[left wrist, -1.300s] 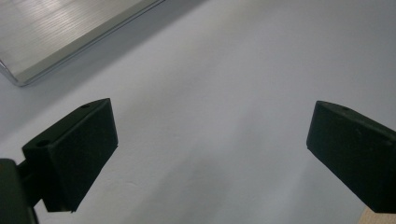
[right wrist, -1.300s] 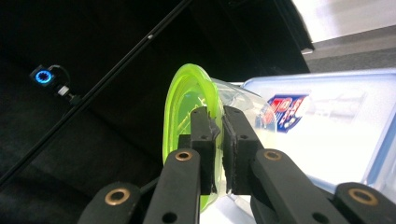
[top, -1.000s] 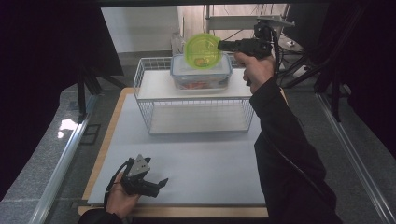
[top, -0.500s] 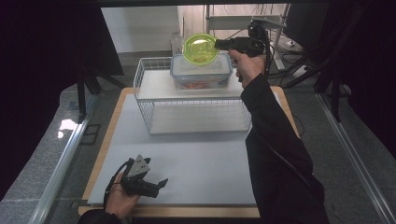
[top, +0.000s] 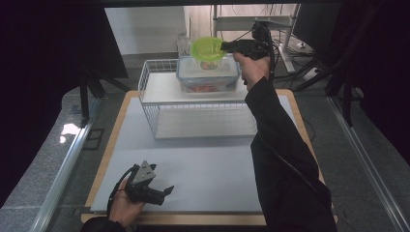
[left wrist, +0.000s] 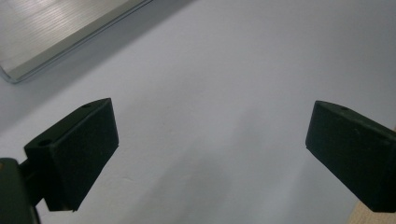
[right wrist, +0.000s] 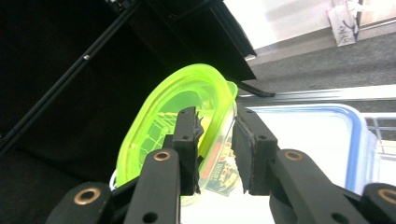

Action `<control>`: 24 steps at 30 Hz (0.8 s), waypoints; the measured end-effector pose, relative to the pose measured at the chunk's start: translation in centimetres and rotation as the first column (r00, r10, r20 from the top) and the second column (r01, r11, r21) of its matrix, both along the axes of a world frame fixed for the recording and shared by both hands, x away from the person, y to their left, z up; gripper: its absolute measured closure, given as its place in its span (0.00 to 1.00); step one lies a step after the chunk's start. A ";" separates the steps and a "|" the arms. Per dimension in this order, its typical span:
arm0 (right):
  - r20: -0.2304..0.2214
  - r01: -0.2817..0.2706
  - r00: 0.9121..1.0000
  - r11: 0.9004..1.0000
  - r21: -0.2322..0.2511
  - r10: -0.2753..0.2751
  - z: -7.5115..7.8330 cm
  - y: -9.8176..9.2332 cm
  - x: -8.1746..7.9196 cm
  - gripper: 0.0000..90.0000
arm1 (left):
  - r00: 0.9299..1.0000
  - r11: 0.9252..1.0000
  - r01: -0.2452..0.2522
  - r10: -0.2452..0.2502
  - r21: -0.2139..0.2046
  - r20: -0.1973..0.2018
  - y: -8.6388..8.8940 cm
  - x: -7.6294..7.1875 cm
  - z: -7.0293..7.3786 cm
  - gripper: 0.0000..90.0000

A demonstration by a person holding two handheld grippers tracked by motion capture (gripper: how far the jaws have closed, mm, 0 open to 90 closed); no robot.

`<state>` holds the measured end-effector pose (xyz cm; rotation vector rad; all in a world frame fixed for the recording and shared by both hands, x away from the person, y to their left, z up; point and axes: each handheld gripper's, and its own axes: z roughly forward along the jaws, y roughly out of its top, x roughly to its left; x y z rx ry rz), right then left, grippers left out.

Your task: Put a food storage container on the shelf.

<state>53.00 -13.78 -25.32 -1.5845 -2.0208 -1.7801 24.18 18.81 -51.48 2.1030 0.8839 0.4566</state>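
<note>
Right tongs [right wrist: 215, 154] have just been opening: my jaws stand slightly apart around the rim of the green bowl [top: 207, 48], which now sits lower, on the lid of the blue-rimmed container [top: 208, 75] atop the wire rack [top: 159, 104] at the table's far edge. Placing looks nearly done. Left tongs [top: 167, 189] rest apart, empty, near the front-left corner.
</note>
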 end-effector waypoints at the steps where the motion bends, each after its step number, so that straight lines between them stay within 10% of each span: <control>1: 0.002 0.002 1.000 1.000 -0.004 -0.002 0.0 0.0 0.0 0.78 | 1.000 1.000 0.001 -0.001 0.001 0.001 0.0 0.0 0.0 0.03; 17: 0.113 -0.015 0.993 0.996 -0.091 0.025 0.0 -0.5 -0.5 0.35 | 1.000 1.000 0.006 -0.006 0.008 0.001 -0.1 0.0 0.0 0.03; 24: 0.133 -0.037 0.990 0.991 -0.131 0.054 0.0 -0.7 -0.9 0.32 | 1.000 1.000 0.007 -0.007 0.011 0.001 -0.2 0.0 0.0 0.03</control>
